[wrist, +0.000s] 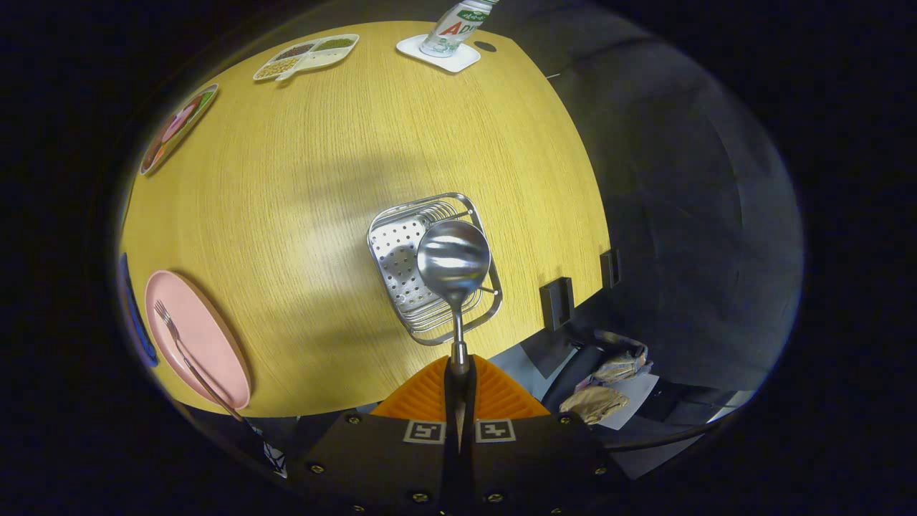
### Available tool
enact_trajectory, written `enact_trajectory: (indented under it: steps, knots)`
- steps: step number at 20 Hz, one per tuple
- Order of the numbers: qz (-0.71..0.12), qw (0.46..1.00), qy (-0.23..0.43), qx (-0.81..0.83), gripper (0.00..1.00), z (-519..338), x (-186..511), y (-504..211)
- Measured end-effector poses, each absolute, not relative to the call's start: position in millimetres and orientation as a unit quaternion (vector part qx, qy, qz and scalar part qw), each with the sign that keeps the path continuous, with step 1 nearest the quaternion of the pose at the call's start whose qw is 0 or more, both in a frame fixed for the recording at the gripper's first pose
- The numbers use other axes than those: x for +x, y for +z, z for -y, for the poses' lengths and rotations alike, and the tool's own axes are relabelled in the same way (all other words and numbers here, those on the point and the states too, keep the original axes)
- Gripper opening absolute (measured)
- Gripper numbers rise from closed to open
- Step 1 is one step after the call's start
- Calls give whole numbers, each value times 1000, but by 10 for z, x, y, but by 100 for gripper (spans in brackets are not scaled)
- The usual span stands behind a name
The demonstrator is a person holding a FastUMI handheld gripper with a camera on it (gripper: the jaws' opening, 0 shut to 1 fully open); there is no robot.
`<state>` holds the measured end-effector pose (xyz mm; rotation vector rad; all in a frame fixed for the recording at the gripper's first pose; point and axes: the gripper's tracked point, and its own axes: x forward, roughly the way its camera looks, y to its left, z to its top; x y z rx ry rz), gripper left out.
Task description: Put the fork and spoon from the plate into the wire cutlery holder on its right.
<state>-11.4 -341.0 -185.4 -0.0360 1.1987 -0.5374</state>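
My gripper (458, 373) is shut on the handle of a steel spoon (453, 259), whose bowl points away from me. The spoon hangs above the wire cutlery holder (401, 265), a square steel basket with a perforated floor standing on the yellow wooden table (344, 143). The spoon's bowl covers part of the holder's right side. Well to the left of my fingers lies the pink plate (204, 344) near the table's front edge. A fork (188, 358) rests across the plate, tines pointing away, with its handle sticking out over the plate's near rim.
At the table's far side stand a divided tray (306, 56) with dry foods and a bottle (458, 27) on a white coaster (438, 54). A patterned plate (178, 129) lies at the far left. Two dark brackets (557, 302) clamp the right edge; bags (609, 387) lie on the floor below.
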Motion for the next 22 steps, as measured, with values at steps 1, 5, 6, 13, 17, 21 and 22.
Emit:
enact_trajectory:
  steps: [1, 5, 6, 13, 17, 21, 22]
  knots:
    - [-562, 789, -248, -23, 1, 3425, -109, -1857]
    - [-578, 781, -232, -46, 1, 3438, -58, -1880]
    - [-580, 780, -231, -50, 1, 3440, -42, -1892]
    - [-588, 772, -234, -64, 3, 3468, -21, -1873]
    - [-589, 770, -237, -72, 8, 3501, -39, -1850]
    - [-580, 773, -244, -79, 18, 3507, -43, -1780]
    - [-576, 776, -244, -77, 30, 3505, -52, -1800]
